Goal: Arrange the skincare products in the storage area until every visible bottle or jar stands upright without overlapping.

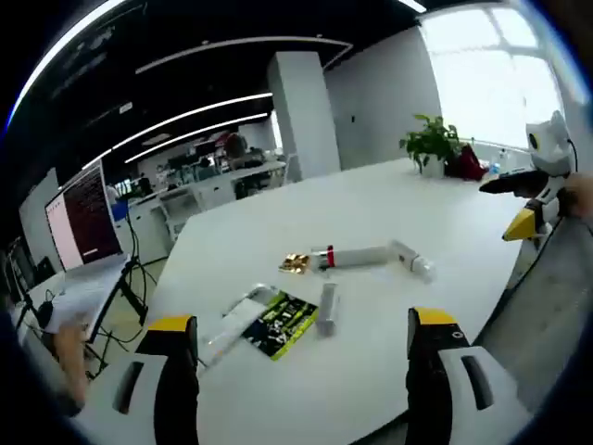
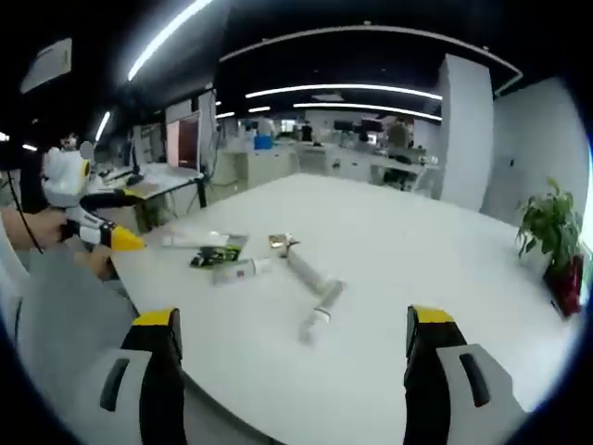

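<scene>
Several skincare items lie flat in the middle of a white table (image 1: 306,199). Farthest are a gold piece (image 1: 295,263), a white tube with a red band (image 1: 357,257) and a second pale tube (image 1: 410,260). Nearer lie a small grey tube (image 1: 327,309), a green-and-black packet (image 1: 281,324) and a long white tube (image 1: 232,324). My left gripper (image 1: 303,324) hovers open just short of them. The right gripper view has the packet (image 2: 215,254), the gold piece (image 2: 278,242) and two tubes (image 2: 306,269) (image 2: 320,311) ahead of my open right gripper (image 2: 292,320).
A potted plant (image 1: 431,144) and a red object (image 1: 466,165) stand at the table's far edge. A lit screen (image 1: 83,218) sits on a desk to the left. The right gripper (image 1: 533,190) enters the left gripper view from the right, and the left gripper (image 2: 88,218) enters the right gripper view from the left.
</scene>
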`<act>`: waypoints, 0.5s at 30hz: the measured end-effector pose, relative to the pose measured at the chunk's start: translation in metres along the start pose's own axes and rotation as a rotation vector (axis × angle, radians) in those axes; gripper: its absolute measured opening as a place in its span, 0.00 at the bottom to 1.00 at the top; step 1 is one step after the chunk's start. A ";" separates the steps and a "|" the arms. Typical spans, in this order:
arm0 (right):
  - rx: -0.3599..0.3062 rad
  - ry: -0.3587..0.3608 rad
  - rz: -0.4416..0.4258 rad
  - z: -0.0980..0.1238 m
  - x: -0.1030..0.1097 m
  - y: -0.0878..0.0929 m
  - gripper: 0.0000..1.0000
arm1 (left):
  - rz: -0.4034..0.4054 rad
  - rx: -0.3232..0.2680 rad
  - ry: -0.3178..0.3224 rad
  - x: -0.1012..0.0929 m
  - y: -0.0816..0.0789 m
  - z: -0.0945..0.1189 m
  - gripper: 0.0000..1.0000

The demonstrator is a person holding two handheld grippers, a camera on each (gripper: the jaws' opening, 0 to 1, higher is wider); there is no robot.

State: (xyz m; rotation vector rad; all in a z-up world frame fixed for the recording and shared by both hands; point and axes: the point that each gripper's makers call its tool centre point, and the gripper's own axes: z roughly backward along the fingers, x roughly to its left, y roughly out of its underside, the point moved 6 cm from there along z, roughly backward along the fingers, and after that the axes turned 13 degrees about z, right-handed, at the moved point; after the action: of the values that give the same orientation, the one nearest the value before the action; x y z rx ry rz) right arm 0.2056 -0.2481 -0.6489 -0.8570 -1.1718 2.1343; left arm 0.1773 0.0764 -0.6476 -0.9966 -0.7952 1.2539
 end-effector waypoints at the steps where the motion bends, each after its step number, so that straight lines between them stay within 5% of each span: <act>1: -0.001 0.000 0.000 0.000 0.000 0.000 0.99 | -0.003 0.002 0.000 0.000 0.000 0.000 0.88; 15: 0.007 -0.010 0.012 0.000 0.002 0.001 0.99 | -0.003 0.006 0.001 0.000 0.001 0.000 0.88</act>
State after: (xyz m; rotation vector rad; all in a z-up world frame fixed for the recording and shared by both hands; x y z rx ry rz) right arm 0.2049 -0.2471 -0.6503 -0.8532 -1.1663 2.1540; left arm 0.1772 0.0762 -0.6485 -0.9905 -0.7912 1.2528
